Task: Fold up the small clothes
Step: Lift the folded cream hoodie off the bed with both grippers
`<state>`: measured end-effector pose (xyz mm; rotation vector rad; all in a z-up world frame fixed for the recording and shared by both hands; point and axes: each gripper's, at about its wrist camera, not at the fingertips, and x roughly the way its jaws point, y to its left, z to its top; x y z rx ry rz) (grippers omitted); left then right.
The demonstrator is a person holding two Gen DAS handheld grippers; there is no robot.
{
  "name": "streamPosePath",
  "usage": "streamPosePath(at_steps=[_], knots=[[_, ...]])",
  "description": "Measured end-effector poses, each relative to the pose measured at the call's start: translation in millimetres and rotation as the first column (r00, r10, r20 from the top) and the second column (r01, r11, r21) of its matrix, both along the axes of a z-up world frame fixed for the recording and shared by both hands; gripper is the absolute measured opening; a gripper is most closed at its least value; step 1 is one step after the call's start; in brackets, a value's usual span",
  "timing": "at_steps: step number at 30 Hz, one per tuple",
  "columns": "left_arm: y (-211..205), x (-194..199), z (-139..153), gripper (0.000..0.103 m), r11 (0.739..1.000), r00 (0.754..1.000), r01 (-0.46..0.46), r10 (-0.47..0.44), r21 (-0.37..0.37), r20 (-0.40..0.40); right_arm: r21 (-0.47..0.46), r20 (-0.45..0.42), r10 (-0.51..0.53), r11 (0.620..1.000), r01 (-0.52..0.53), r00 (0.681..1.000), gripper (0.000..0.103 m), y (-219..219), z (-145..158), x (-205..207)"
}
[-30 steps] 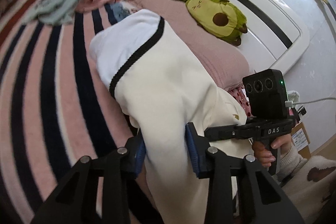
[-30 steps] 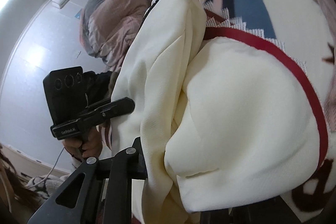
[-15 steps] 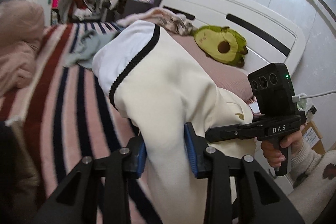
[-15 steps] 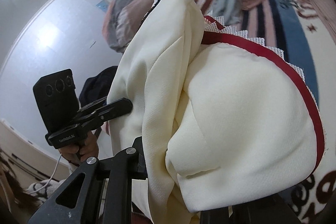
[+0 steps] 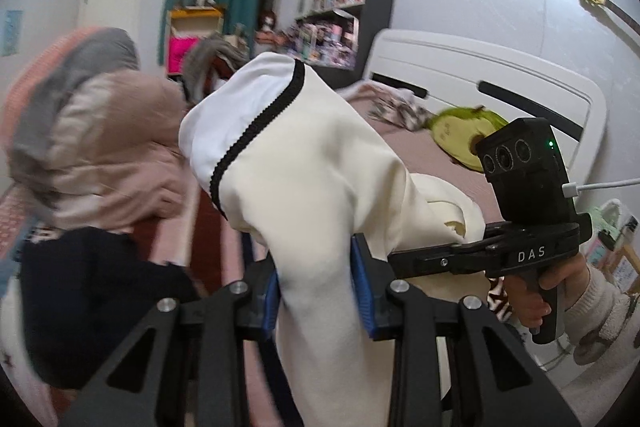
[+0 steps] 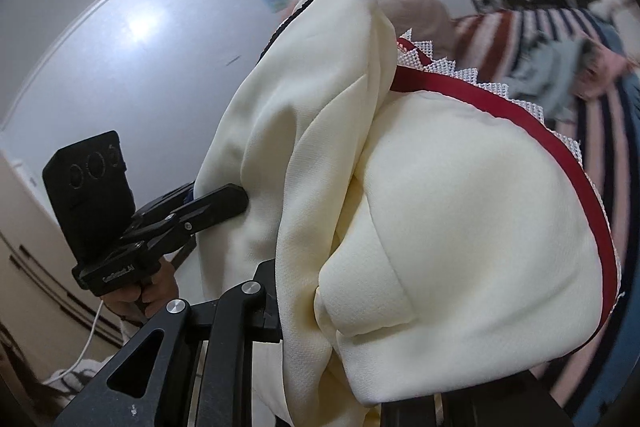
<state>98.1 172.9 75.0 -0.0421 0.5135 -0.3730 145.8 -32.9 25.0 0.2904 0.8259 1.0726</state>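
Both grippers, left [image 5: 316, 291] and right [image 6: 328, 323], were clamped on the soft, light garment [image 5: 320, 163]; edge grips suited it.

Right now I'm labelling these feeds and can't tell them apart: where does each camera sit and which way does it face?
Left wrist: on the left gripper, facing the headboard and shelves; shows the right gripper and the hand holding it.
Right wrist: on the right gripper, facing a pale wall; shows the left gripper.
Shared: the cream garment, clamped by both.
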Motion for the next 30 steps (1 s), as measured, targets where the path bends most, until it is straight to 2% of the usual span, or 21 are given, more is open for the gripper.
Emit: streamPosePath(at_steps=[4,11,17,20,22,24,27,30], knots=[[47.7,-4.4,17.2,0.028,0.997,0.997,-0.074,0.074,0.013,0.029,0.024,0.012,0.059,0.998,-0.06,0.998,0.016,42.6,9.0,12.6],[128.4,12.1,29.8,0.028,0.981,0.981,-0.192,0.191,0.024,0.043,0.032,0.035,0.163,0.986,-0.164,0.986,0.016,121.4,21.2,51.5],[192.5,48.6,13.1,0.028,0.968,0.968,-0.25,0.251,0.02,-0.031,0.017,-0.034,0.229,0.973,-0.229,0.973,0.016,175.5,-0.8,90.8],[221.5,60.7,-0.5,0.028,0.963,0.961,-0.27,0.269,-0.017,-0.064,0.017,-0.073,0.264,0.964,-0.264,0.962,0.016,191.2,-20.1,107.3],[239.6,62.2,-4.0,0.028,0.96,0.961,-0.272,0.266,-0.069,-0.077,0.039,-0.1,0.285,0.958,-0.283,0.953,0.016,192.2,-25.2,106.8],[246.5,57.0,-1.3,0.028,0.96,0.964,-0.264,0.259,-0.09,-0.068,0.047,-0.088,0.297,0.955,-0.294,0.951,0.016,193.3,-22.1,103.9],[240.9,45.5,13.0,0.028,0.964,0.967,-0.255,0.253,-0.077,-0.039,0.049,-0.052,0.318,0.948,-0.315,0.947,0.016,195.3,-10.2,78.8],[238.8,34.9,26.4,0.028,0.964,0.967,-0.256,0.255,-0.064,-0.028,0.052,-0.052,0.338,0.941,-0.336,0.94,0.016,198.5,-6.6,73.6]])
